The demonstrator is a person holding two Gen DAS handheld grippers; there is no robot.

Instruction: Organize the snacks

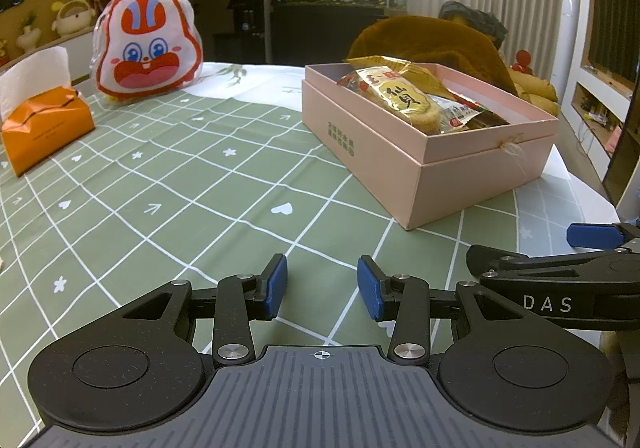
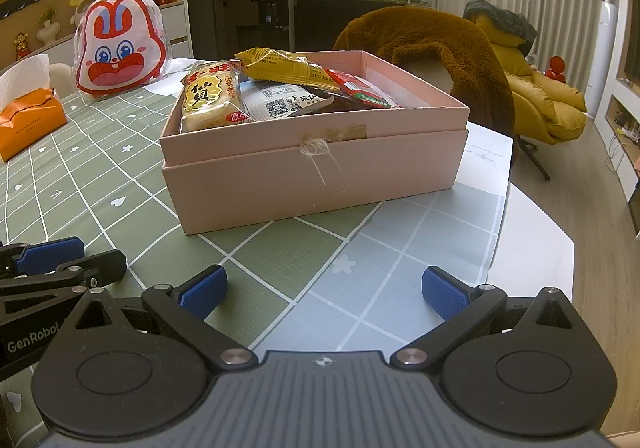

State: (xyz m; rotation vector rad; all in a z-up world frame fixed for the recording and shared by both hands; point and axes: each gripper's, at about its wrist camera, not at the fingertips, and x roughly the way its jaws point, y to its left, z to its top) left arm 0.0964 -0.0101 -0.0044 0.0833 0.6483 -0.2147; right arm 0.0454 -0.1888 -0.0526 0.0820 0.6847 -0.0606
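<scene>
Both grippers, left & right, released, empty | snacks in pink box | next: approach slow, pinch wrapper edge.

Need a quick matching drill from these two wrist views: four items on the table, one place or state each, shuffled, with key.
Items:
1. pink box
2. rabbit-face bag
3. orange tissue pack
4. right gripper

Descriptions:
A. standing upright at the table's far side
B. open, nothing between its fingers
C. lidless, holding snack packets
D. white tissue sticking up from its top

Pairs: 1-C, 2-A, 3-D, 4-B
</scene>
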